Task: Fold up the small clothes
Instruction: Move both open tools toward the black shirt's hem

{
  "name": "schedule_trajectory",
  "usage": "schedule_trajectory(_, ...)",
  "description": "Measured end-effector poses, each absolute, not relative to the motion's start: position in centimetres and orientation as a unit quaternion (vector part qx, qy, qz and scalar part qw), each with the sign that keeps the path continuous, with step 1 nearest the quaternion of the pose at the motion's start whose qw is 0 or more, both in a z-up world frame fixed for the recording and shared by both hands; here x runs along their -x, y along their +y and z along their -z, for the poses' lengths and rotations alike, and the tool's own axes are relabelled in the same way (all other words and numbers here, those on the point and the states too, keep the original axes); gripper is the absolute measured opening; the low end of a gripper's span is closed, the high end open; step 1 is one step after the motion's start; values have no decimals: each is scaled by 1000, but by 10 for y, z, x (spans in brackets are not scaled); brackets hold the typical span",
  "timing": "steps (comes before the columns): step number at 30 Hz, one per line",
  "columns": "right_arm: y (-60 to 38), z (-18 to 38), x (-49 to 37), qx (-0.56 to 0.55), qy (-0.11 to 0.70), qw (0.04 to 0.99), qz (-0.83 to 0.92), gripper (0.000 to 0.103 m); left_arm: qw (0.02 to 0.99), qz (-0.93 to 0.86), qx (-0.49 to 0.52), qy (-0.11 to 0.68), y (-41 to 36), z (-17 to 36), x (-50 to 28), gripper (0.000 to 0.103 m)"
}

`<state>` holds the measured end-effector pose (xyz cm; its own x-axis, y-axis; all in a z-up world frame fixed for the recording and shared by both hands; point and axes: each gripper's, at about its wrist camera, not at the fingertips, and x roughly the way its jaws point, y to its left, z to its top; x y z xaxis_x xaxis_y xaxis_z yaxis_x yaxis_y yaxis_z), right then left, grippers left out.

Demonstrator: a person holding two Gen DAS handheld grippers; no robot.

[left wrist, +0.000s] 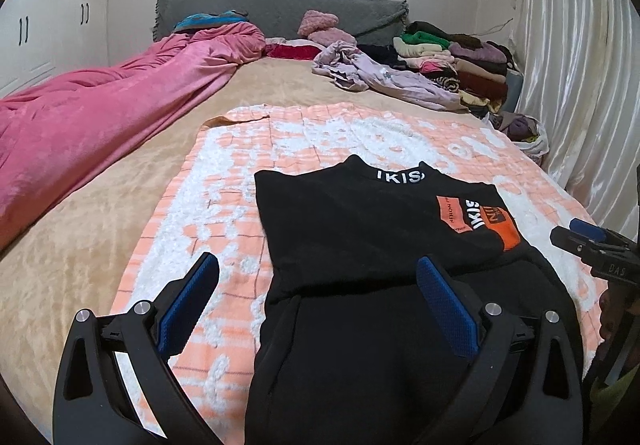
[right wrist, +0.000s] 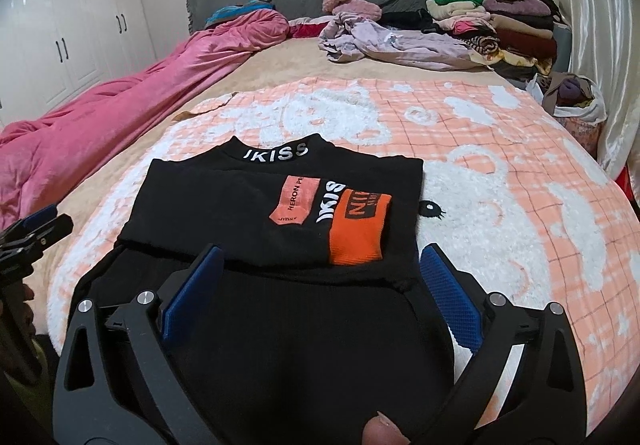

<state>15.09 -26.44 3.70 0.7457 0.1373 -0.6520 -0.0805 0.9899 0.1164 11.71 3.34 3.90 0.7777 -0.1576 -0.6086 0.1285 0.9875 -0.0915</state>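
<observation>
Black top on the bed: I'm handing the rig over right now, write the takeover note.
Left gripper: open, empty, over the near left part of the black top.
Right gripper: open, empty, over its near right part.
The top lies on the peach blanket, sleeves folded in, orange cuff on the chest.
Done: sleeves in.
Left: probably fold the lower half up toward the collar. A lilac garment lies loose behind.

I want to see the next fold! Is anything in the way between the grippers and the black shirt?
No, nothing visible is. The left gripper and right gripper are both open right over the near part of the black shirt, which lies on the pink-and-white blanket. The clothes pile sits far off.
</observation>
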Motion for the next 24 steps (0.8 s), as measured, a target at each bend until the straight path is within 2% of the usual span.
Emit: schedule_trajectory(24,-287,-44,-95,-25,352,933,-70,93,938,26,34,344,75,-37,-67,99)
